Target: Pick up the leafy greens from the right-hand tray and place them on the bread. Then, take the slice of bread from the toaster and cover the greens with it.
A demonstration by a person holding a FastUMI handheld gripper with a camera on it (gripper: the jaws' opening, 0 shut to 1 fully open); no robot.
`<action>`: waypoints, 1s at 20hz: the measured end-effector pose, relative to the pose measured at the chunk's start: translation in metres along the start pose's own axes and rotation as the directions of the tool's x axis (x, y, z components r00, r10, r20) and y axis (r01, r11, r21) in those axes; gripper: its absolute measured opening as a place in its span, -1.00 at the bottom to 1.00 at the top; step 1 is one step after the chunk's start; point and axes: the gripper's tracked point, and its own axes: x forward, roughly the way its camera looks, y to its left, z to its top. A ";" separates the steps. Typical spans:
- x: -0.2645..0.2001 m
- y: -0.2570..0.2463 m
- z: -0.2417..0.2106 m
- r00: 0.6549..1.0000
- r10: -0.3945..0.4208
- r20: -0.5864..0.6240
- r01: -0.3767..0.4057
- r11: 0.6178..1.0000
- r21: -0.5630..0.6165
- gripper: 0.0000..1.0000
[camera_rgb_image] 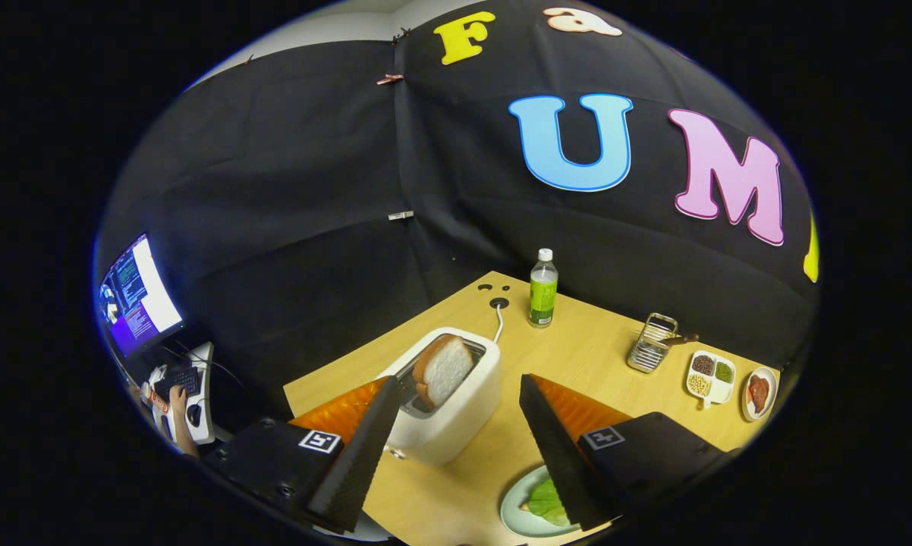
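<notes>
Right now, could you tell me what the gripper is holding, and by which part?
Nothing: the gripper is open, fingers apart above the toaster and bread slice.

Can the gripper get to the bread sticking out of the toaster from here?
Probably yes. The gripper is open, and the bread slice stands up out of the white toaster just ahead, between the two fingers. Nothing sits above the slot. The greens lie on a plate off to the side.

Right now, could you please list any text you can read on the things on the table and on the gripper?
None can be read.
On the bottle: label too small.
On the gripper: square marker patterns, no words; its fingers stand open, the toaster just ahead between them.
</notes>
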 end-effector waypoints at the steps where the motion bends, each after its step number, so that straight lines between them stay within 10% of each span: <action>1: 0.013 0.003 -0.001 1.000 -0.024 -0.010 0.024 0.999 0.023 0.98; 15: 0.127 0.009 -0.041 0.976 -0.107 -0.188 0.153 0.957 0.247 0.67; 20: 0.128 0.005 -0.050 0.964 -0.135 -0.231 0.199 0.939 0.282 -0.56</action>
